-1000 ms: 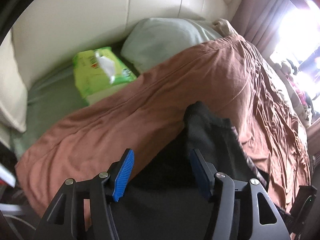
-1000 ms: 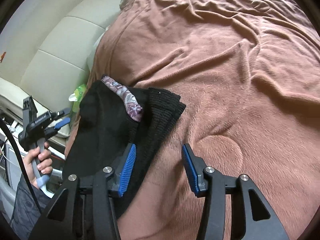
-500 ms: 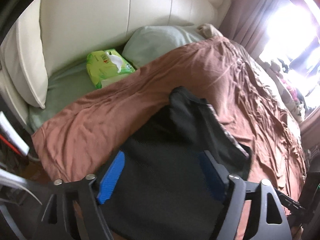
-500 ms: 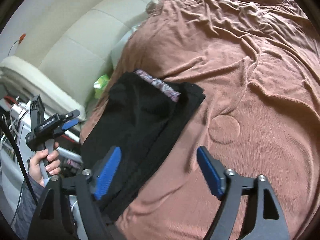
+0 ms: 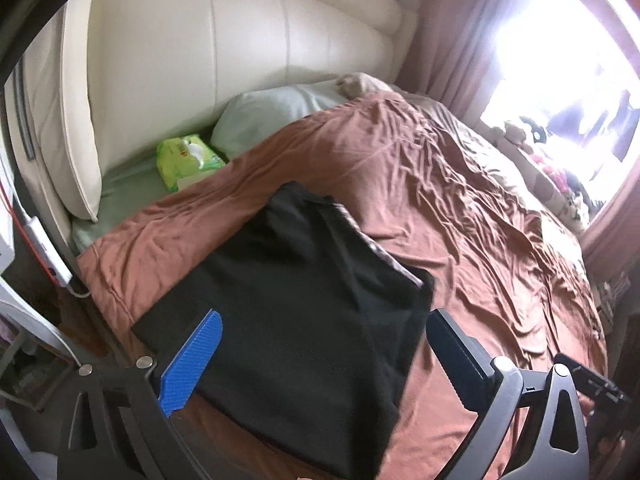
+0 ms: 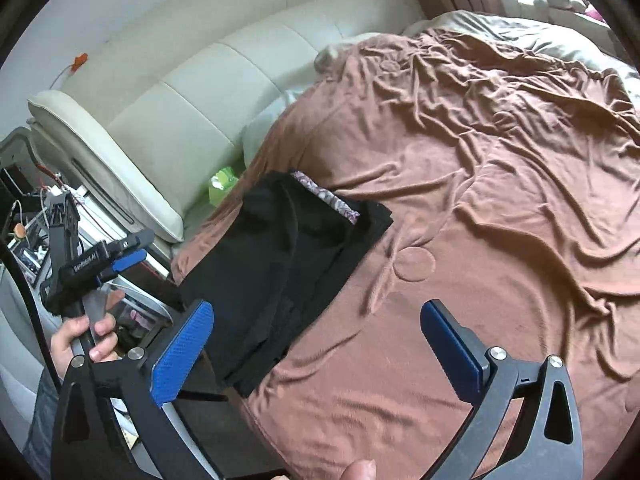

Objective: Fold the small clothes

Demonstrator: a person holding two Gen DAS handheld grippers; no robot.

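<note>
The black garment lies folded into a rough rectangle on the brown blanket, at the bed's near-left corner, close to the left edge and not far from the headboard. A strip of patterned lining shows along its far fold.

The left gripper hangs above the garment with its jaws opening wide; the cloth lies below the gap, but neither blue pad touches it and nothing is held. In the right wrist view this same gripper is off the bed's left edge, held in a hand.

The right gripper also has its jaws opening wide and holds nothing. Its left pad is in front of the garment's near edge, apart from it, and its right pad is over bare blanket.

A green tissue pack sits on the pale sheet at the head of the bed, beside a pillow. The blanket is wrinkled towards the far side, near the window.
</note>
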